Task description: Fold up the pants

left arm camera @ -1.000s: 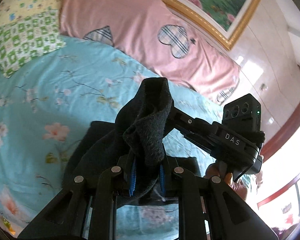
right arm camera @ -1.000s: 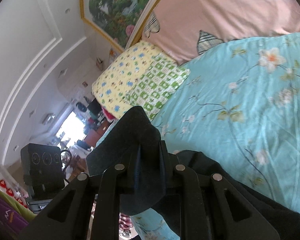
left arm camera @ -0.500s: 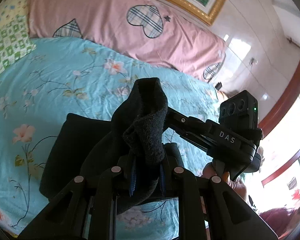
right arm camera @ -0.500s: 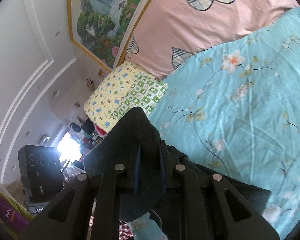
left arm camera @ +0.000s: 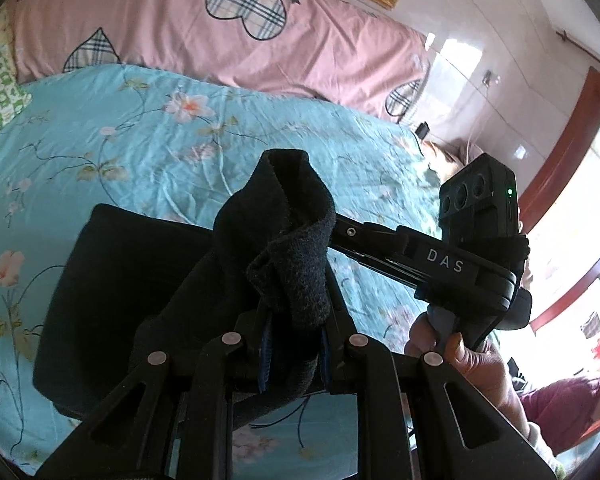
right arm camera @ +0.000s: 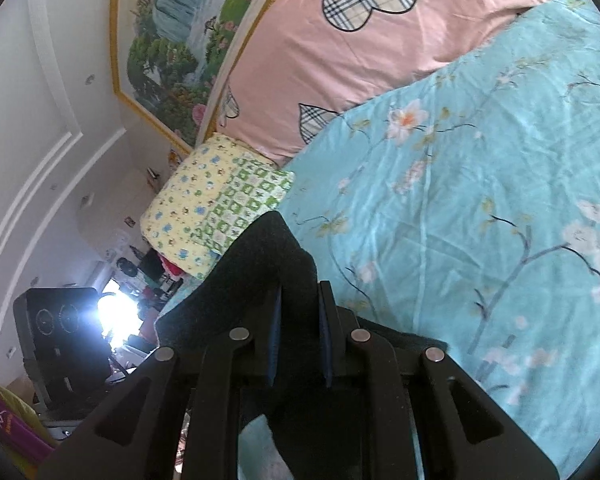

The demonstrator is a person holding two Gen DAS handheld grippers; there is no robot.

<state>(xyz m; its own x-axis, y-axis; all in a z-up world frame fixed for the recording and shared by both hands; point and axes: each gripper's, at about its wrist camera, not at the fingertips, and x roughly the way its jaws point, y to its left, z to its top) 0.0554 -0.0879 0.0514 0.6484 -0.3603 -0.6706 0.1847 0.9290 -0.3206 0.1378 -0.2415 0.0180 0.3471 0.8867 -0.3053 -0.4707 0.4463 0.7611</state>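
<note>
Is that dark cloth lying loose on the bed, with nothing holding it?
No, the left gripper is clamped on a bunched edge of the black pants, lifting it above the blue floral bedsheet.

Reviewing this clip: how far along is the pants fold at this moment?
Midway. Done: part of the black pants lies flat on the floral bedsheet. In hand: the left gripper and right gripper each pinch a raised edge. Left: laying that edge down and releasing.

The letters "DAS" were printed in white on the black body of the right gripper (left arm camera: 342,236). No other text could be read.
</note>
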